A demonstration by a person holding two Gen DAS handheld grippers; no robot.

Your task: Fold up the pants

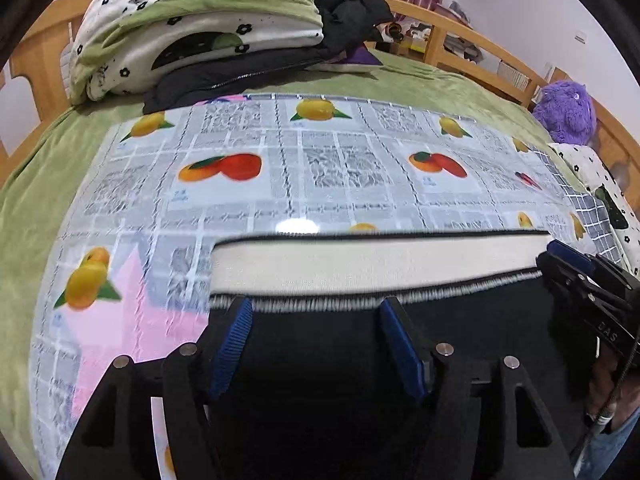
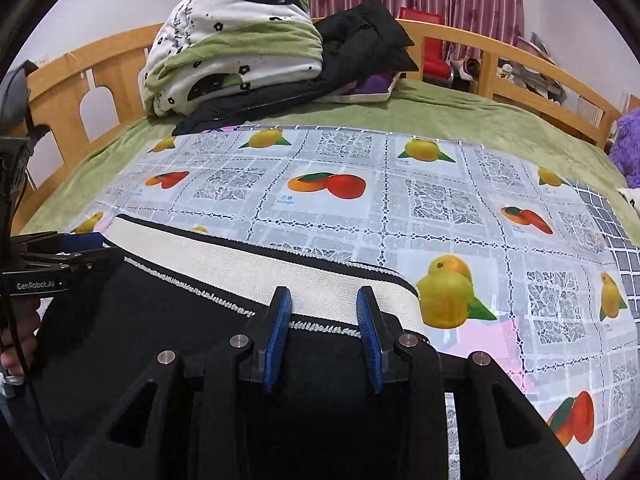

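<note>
— What are your grippers doing?

— My left gripper [image 1: 316, 340] stands wide, nothing pinched, above the black pants [image 1: 460, 328] by the cream waistband [image 1: 360, 264]. My right gripper [image 2: 324, 332] is narrower, pads apart, gripping nothing either.

— Where do the pants lie?

— Flat on the fruit-print cloth [image 2: 440, 200] over the bed [image 2: 460, 120], waistband straight across, probably so the next fold runs even.

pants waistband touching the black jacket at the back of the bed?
Apart. Right wrist view: a wide stretch of fruit-print tablecloth lies bare between the waistband and the black jacket.
</note>
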